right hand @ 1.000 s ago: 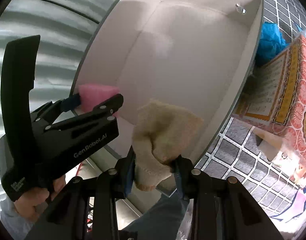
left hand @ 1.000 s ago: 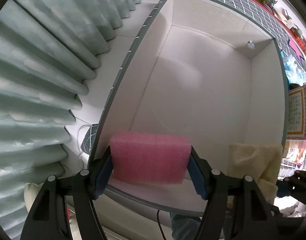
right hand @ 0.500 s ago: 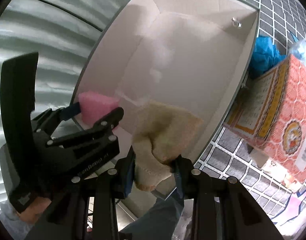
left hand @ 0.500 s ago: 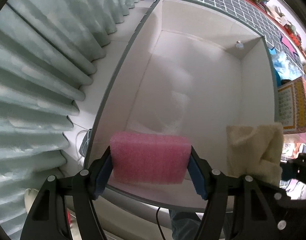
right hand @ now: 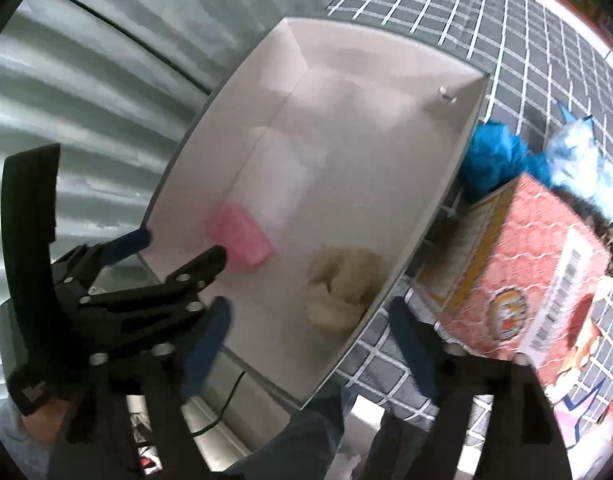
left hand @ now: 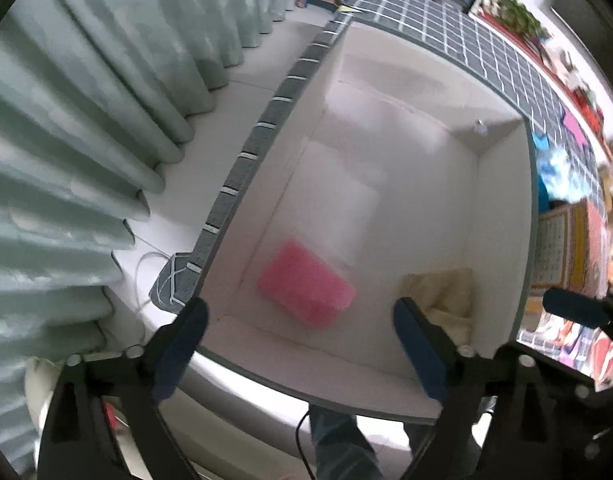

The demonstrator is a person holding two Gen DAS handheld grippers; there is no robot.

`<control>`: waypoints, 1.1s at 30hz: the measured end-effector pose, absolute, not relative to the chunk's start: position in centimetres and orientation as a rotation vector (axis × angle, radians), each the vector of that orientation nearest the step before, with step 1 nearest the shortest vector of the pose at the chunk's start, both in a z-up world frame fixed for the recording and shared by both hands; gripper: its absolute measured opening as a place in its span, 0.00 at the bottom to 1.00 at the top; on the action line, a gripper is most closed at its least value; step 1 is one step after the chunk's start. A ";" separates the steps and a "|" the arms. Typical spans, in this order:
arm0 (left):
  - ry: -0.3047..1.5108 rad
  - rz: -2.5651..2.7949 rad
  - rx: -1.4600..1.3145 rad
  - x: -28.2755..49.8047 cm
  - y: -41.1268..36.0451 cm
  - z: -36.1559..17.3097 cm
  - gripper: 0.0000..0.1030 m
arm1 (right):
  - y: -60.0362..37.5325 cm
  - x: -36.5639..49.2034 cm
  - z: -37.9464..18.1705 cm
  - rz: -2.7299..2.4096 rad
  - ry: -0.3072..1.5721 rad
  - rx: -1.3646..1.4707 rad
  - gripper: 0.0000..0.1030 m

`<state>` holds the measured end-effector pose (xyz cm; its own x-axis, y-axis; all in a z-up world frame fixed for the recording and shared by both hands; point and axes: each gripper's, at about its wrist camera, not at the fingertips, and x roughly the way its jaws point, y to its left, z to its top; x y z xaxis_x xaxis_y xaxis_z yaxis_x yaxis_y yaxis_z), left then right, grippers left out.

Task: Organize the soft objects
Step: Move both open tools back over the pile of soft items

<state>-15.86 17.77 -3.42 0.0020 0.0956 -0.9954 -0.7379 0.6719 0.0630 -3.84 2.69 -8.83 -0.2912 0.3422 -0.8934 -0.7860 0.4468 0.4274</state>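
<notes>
Pink sponge (left hand: 306,294) and beige cloth (left hand: 442,294) lie apart near the white box's (left hand: 502,216) front wall, floor beyond bare. Both the left gripper (left hand: 300,344) and right gripper (right hand: 306,344) hang spread, jaws just opened, nothing between. Only the right view shows the red carton (right hand: 538,280).

I count one white box (left hand: 502,216) under my tools; in it lie two soft things, one pink sponge (left hand: 305,294) and one cream cloth (left hand: 446,292); outside it I see one orange printed carton (right hand: 546,280) and one blue crumpled bag (right hand: 492,160); two grippers, left (left hand: 300,338) and right (right hand: 310,344).

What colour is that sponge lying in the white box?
Pink; the sponge shows best in the left wrist view.
</notes>
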 end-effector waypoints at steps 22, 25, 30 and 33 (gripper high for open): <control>1.238 0.523 -0.721 -9.8 17.0 4.1 1.00 | -3.1 4.9 -0.4 1.046 1.272 -0.150 1.00; 1.246 0.485 -0.683 -7.4 15.8 4.5 1.00 | -6.0 8.3 -2.0 0.938 1.297 -0.111 1.00; 1.294 0.415 -0.632 -3.5 13.4 4.1 1.00 | -10.9 12.9 -7.5 0.745 1.410 -0.085 1.00; 1.333 0.386 -0.600 -1.5 11.9 3.3 1.00 | -13.1 14.4 -10.7 0.670 1.486 -0.070 1.00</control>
<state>-1.53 11.85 3.33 0.2075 -0.0741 -0.9754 -0.5841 0.7905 -0.1843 14.40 -13.12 -10.75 -0.0589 0.3684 -0.9278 -0.4511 0.8193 0.3540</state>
